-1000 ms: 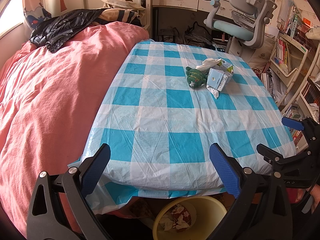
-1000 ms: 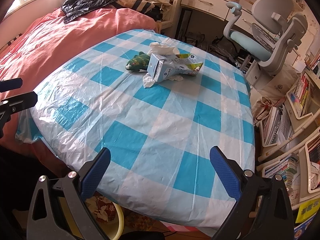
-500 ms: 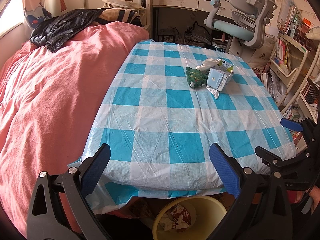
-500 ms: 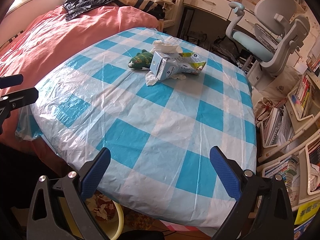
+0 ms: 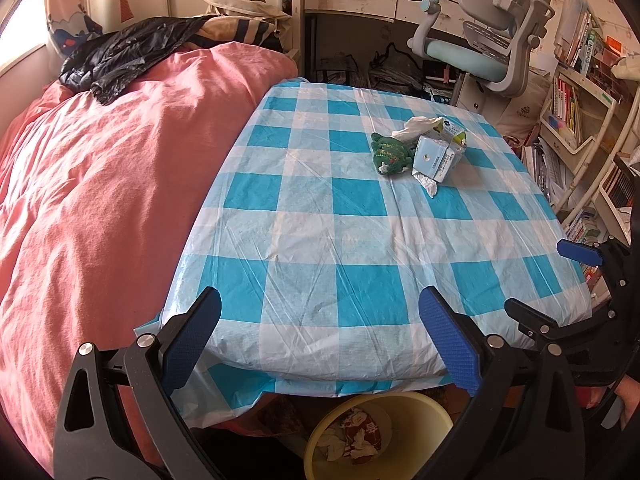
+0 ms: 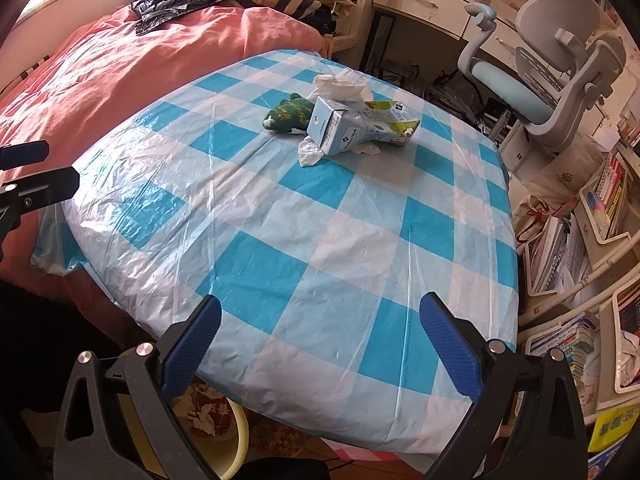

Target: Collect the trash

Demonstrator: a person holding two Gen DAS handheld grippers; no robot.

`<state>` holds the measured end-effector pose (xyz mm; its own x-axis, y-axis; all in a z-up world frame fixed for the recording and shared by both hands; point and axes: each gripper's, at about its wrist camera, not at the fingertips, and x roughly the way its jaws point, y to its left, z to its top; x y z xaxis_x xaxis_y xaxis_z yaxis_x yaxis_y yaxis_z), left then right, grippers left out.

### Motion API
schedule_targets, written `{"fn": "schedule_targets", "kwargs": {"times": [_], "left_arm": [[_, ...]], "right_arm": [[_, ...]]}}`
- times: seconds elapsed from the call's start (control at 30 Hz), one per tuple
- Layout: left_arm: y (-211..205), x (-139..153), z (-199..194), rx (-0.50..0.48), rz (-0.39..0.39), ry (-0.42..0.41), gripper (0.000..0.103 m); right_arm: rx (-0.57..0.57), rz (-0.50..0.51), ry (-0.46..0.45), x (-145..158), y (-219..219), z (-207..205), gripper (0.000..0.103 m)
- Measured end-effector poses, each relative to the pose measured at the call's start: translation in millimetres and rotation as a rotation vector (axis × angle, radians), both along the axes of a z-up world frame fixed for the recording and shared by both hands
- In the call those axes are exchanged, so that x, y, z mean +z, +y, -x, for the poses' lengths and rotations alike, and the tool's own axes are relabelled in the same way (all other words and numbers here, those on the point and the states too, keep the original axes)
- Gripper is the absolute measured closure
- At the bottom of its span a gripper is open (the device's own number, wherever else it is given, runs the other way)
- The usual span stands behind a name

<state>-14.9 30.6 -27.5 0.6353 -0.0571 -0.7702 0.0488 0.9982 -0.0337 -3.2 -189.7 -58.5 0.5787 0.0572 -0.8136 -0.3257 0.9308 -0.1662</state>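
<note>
Since the earlier frame the right tool (image 6: 320, 336) has edged forward over the counter (image 6: 280, 240), so the carton (image 6: 352, 128) sits a little lower and larger in its view; the left tool (image 5: 320, 336) has barely shifted.

Both tools have their blue, ridged pads spread wide apart and hold nothing. The right tool's tips also poke into the left view at the right edge (image 5: 580, 252), with most of its body cut off there (a bit of hand shows beneath it).

The trash lies well ahead of both tools, on the far half of the counter and toward its right side as the left tool sees it: a flattened blue-and-white cardboard carton on its side, a crumpled white tissue (image 6: 340, 84) behind it, another tissue scrap (image 6: 310, 154) tucked partly under its near end, and a small green plush toy (image 6: 288, 114) touching the carton's left side. The print on the carton is too small to read.

The counter wears a thin, wrinkled, shiny plastic cloth in blue and white checks. Below its near edge a round yellow bin (image 5: 380, 440) is half hidden, with paper scraps inside. A bed with a pink quilt (image 5: 100, 180) lies to the left, and a grey office chair (image 5: 488, 48) stands beyond.
</note>
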Motion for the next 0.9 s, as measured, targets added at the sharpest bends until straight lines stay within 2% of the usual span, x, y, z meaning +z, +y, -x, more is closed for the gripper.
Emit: {"fn": "schedule_targets", "kwargs": {"times": [0.9], "left_arm": [[-0.6, -0.3, 0.5, -0.001, -0.001, 0.002, 0.007]], "right_arm": [[0.010, 0.003, 0.008, -2.0, 2.9, 0.7, 0.008]]}}
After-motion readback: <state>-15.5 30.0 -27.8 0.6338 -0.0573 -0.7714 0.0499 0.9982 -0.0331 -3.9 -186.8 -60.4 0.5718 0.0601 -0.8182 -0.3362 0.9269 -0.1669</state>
